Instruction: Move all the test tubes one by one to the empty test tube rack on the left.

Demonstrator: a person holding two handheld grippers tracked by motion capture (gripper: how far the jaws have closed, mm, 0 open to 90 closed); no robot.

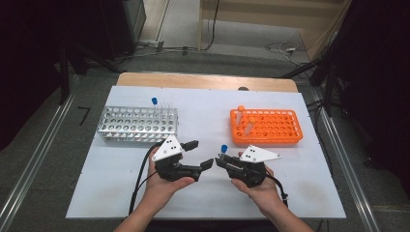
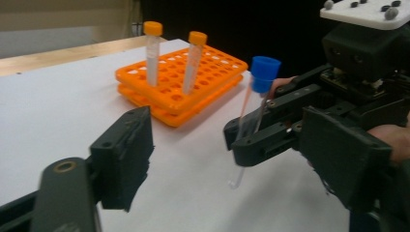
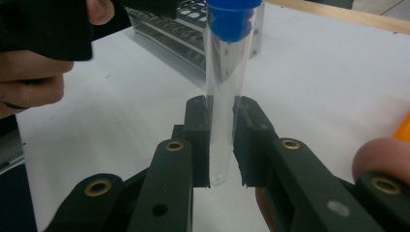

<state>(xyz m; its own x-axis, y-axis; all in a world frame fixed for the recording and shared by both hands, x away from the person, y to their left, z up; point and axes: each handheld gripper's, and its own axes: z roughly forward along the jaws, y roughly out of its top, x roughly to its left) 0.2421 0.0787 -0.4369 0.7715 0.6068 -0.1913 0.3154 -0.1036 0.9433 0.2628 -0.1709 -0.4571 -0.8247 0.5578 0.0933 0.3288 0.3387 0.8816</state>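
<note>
My right gripper point(image 1: 221, 159) is shut on a clear tube with a blue cap point(image 1: 224, 149), held upright just above the white table top point(image 1: 145, 193). In the right gripper view its pads point(image 3: 199, 140) press the blue-capped tube point(image 3: 227, 72) on both sides, well below the cap. My left gripper point(image 1: 199, 154) is open and empty, its tips pointing at the tube from the left, close to it but apart. The left gripper view shows the blue-capped tube point(image 2: 254, 111) in the right gripper point(image 2: 241, 137), beyond the spread jaws of the left gripper point(image 2: 232, 164).
An orange rack point(image 1: 275, 130) at the right back holds two orange-capped tubes point(image 1: 241, 113) point(image 1: 251, 123). A metal rack point(image 1: 138, 124) at the left back holds another blue-capped tube point(image 1: 154, 102). The wooden table edge point(image 1: 208, 81) lies behind both.
</note>
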